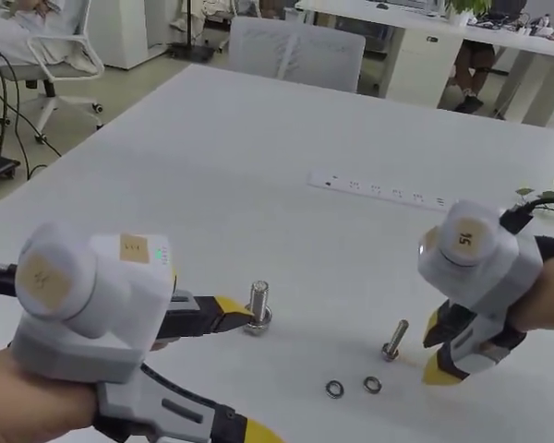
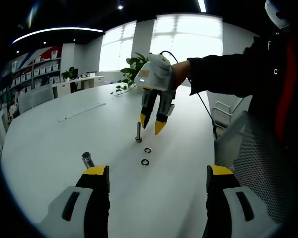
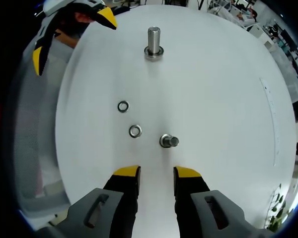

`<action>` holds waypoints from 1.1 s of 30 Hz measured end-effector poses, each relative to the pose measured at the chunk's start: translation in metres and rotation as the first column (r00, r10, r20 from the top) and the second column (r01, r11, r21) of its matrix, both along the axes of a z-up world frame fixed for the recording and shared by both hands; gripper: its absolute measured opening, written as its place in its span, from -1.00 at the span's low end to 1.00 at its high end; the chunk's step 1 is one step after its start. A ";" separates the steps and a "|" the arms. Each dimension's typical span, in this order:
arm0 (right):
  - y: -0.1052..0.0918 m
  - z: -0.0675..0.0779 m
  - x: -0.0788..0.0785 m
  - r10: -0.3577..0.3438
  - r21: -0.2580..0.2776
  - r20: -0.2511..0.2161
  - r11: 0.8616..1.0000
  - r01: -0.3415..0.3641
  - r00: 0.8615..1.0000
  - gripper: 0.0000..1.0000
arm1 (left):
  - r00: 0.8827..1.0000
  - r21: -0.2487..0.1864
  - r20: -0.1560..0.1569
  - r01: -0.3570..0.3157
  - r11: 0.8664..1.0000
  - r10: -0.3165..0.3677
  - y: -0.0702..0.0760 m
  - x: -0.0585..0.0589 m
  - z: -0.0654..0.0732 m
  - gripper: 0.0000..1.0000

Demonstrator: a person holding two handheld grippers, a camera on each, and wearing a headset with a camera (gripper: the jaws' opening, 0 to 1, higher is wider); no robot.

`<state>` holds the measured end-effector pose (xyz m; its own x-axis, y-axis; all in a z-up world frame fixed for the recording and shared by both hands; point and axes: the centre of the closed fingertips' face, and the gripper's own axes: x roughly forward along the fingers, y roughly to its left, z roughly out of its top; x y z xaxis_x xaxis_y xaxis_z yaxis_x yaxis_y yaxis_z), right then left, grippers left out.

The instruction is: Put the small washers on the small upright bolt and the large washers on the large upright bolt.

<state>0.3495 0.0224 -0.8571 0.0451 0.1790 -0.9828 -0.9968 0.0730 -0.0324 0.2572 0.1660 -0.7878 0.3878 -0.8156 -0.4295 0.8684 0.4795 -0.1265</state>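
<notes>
Left hand-held gripper (image 2: 158,171): jaws spread wide, with nothing between them. In the head view one yellow tip lies at the foot of the large bolt; I cannot tell whether it touches.
Right hand-held gripper (image 3: 157,173): jaws apart by a narrow gap, holding nothing, yellow tips pointing down at the counter just beside the small bolt.
Large bolt (image 1: 258,306): upright on the counter, thread up, with a wider ring at its foot. Whether that ring is a washer or the bolt's own head cannot be told.
Small bolt (image 1: 395,340): standing on its head and leaning a little, well apart from the large bolt and just ahead of the right jaws in the right gripper view.
Left washer (image 1: 333,389): flat on the counter, on no bolt, on the near side of the small bolt.
Right washer (image 1: 372,384): flat beside the left washer, not touching it, and nearer the small bolt.
Counter (image 1: 212,166): white and broad.
Power strip (image 1: 379,192): long and white, lying well beyond the bolts.
Chair (image 1: 295,51): pale, at the far edge of the counter.
Plant (image 1: 552,194): green leaves at the right edge.
</notes>
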 end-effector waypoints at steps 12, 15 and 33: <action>0.006 -0.002 -0.021 0.004 0.015 -0.015 1.000 -0.004 1.000 -0.45 | 1.000 0.002 0.015 0.006 1.000 -0.006 0.000 -0.002 0.005 0.59; 0.010 -0.002 -0.027 0.015 0.018 -0.018 1.000 -0.015 1.000 -0.45 | 1.000 0.002 0.020 0.006 1.000 -0.006 0.000 -0.002 0.007 0.59; 0.044 -0.012 -0.035 0.070 0.037 -0.033 0.997 -0.069 0.997 -0.47 | 0.999 0.003 0.036 -0.004 1.000 0.004 0.002 -0.001 0.012 0.59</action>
<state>0.3150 0.0660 -0.8690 -0.0023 0.2159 -0.9764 -1.0000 0.0040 0.0033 0.2564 0.1682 -0.7755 0.4065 -0.8124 -0.4181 0.8702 0.4837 -0.0937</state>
